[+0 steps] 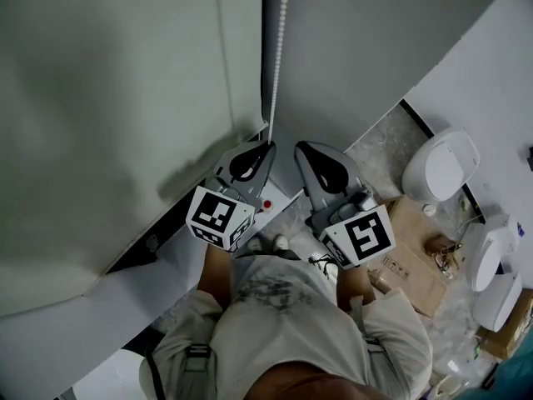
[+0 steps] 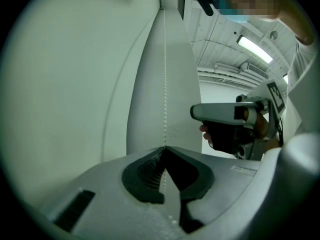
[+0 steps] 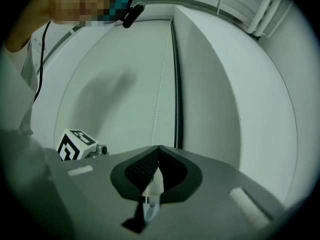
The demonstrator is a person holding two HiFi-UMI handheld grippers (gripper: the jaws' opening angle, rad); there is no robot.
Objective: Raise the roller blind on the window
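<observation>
Item: bead chain (image 2: pixel 165 84), vertical, rising straight from left gripper (image 2: pixel 165 148), jaws clenched on it. Right gripper (image 3: pixel 159 148) alongside, clamped on (seemingly) a white connector (image 3: pixel 152 186).

Could not follow the bead chain (image 1: pixel 280 48) past the head view's top edge. Lost its lower run behind the closed tips of the left gripper (image 1: pixel 268 145). Saw the roller blind (image 1: pixel 117 98) only in part, cut by the top and left edges. Could not make out the bottom of the white piece (image 3: pixel 153 184) pinched in the right gripper (image 3: pixel 159 148), sunk in shadow between the pads (image 3: pixel 140 171).
</observation>
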